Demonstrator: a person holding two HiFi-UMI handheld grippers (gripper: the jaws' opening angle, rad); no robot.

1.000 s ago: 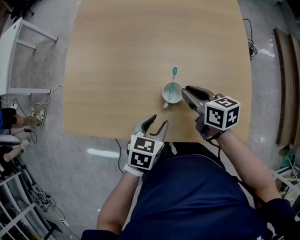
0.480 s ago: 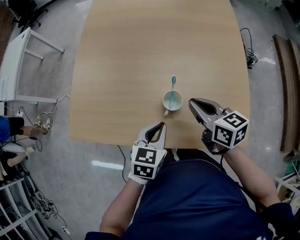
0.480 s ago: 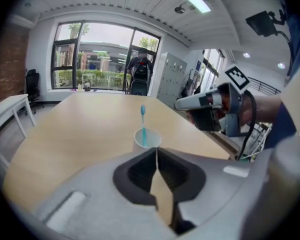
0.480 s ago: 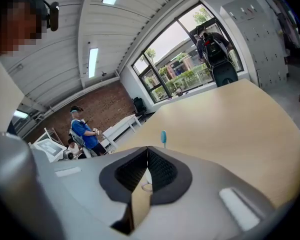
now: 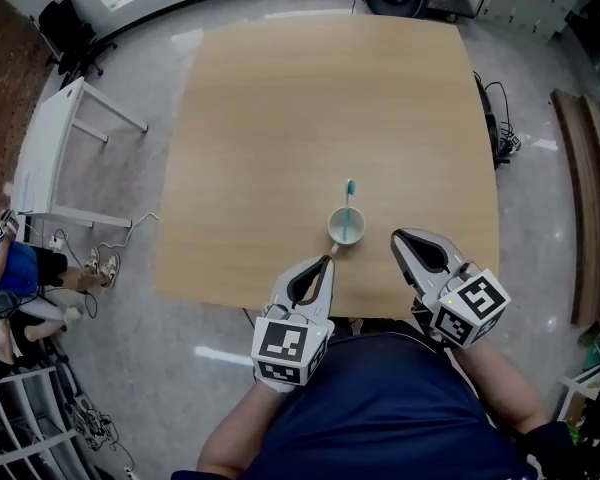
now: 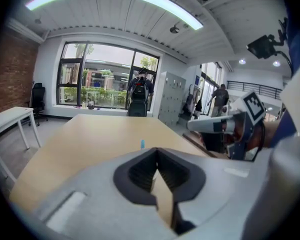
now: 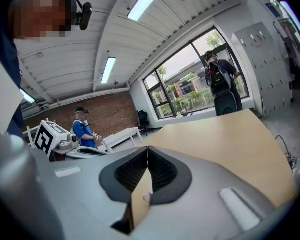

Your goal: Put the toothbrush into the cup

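Left gripper point(image 5: 327, 260), lower centre: jaws just closed, pressed together, nothing between. Right gripper point(image 5: 396, 236), lower right: jaws together, empty. Table point(image 5: 280, 118) carries the cup point(image 5: 346, 226), just above and between both tips. Toothbrush point(image 5: 348, 196) already stands inside, handle leaning toward frame top.

Wide free tabletop point(image 5: 280, 118) around cup point(image 5: 334, 227) holding toothbrush point(image 5: 348, 196).
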